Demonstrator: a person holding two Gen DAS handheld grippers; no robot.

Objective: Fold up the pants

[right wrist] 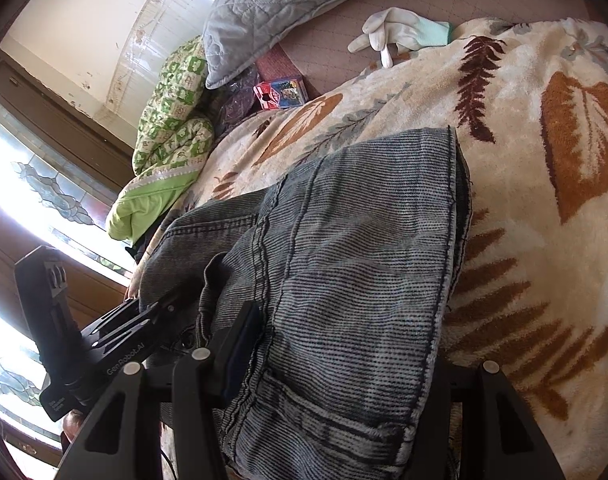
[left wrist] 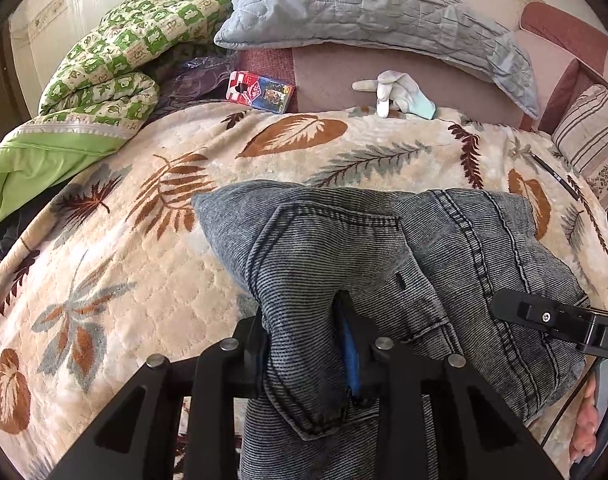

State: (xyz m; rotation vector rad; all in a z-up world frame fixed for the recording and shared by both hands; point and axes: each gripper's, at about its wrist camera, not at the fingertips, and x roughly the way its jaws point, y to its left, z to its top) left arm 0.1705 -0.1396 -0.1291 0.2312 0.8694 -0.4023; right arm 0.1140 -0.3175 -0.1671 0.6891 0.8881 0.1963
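Grey pants (left wrist: 443, 264) lie folded on the leaf-print blanket (left wrist: 144, 280) on the bed. Left gripper (left wrist: 304, 356) fingers clench a bunched fold; right gripper (right wrist: 335, 364) fingers grasp the thick folded edge

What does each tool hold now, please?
Left tool: closed on a bunched fold of the jeans.
Right tool: closed on the thick folded jeans edge.

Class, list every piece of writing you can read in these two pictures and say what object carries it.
"GenRobot.AI": on the left gripper, seen from the right.
"DA", cut off: on the right gripper's body.
Small box: print too blurred.
Pen: print too small.
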